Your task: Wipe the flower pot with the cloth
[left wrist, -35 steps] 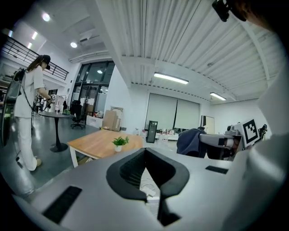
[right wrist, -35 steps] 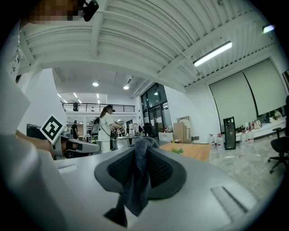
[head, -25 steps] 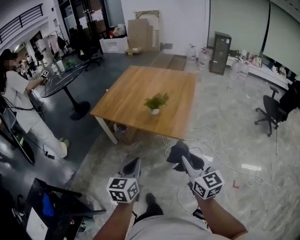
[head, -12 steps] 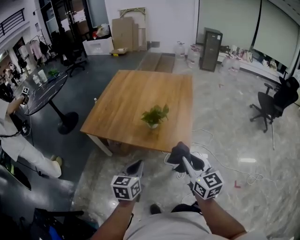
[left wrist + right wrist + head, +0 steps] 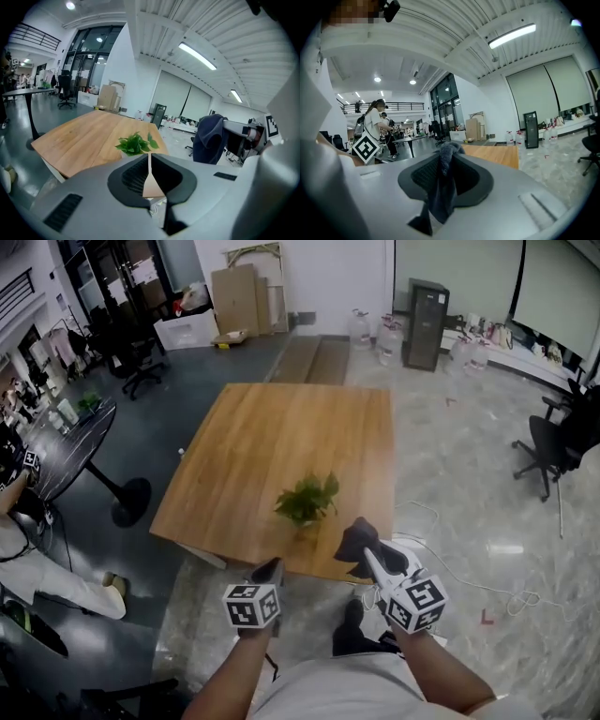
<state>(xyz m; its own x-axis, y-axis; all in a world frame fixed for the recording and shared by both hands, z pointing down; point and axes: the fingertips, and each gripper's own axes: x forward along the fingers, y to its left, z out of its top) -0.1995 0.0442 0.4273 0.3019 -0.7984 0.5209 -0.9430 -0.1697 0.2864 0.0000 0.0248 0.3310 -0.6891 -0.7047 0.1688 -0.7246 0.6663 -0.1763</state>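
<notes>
Head view: flower pot [image 5: 307,530] stood centre frame, near lower edge of table [image 5: 234,456]. Jaws: left gripper [image 5: 271,568] clenched, empty; right gripper [image 5: 367,557] grasped dark cloth [image 5: 354,538]. Likely risk: wiping push could tip unsteadied pot or slide it off edge; leaves [image 5: 305,498] might snag cloth.

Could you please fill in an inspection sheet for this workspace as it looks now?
Surface: wooden table, holding only the plant.
Job's things: potted plant near the table's near edge; dark cloth in the right gripper.
Clutter: nothing seen.
Grippers: left gripper shut, empty; right gripper shut on the cloth.
Cables: white cables on the floor right of the table.
Surroundings: office chair, round black table, cardboard, a person.
</notes>
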